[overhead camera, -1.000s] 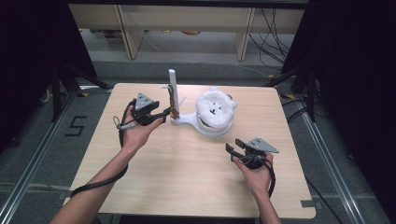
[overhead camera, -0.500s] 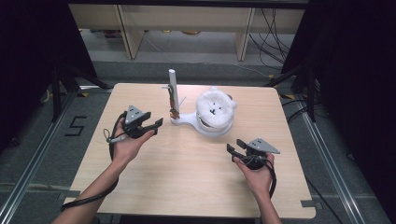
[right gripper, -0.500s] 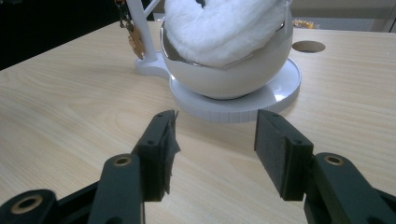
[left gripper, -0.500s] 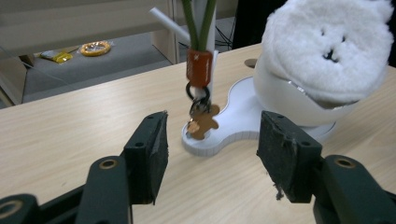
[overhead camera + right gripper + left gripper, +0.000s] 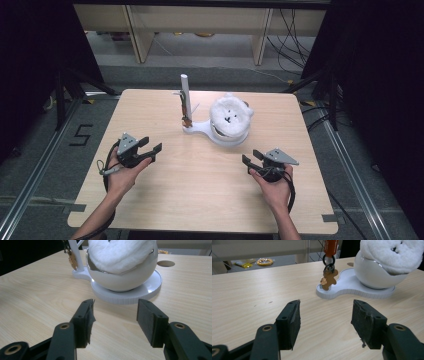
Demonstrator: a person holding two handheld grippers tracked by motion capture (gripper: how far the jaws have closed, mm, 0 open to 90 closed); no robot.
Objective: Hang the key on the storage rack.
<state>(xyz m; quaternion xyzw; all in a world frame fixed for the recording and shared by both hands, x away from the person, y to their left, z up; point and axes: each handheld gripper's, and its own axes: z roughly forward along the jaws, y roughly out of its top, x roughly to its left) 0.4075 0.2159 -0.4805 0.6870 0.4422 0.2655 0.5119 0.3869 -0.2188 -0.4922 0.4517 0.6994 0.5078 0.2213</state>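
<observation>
A white stand sits at the table's far middle, with an upright post and a brown gingerbread-shaped charm hanging on rings from it. On the stand's round end is a white bowl holding a fluffy white plush. My left gripper is low over the table's left side, well short of the charm. It is open, its jaws have just been opening, and nothing is between them. My right gripper is open and empty at the front right, pointing at the bowl.
The wooden table has a small round hole behind the bowl. Shelving legs and cables lie on the floor beyond the far edge. Dark stand legs flank the table on both sides.
My left hand has drawn back from the post, moving left, toward the table's near side and lower. Its jaws stand a little wider. The right hand has kept still.
</observation>
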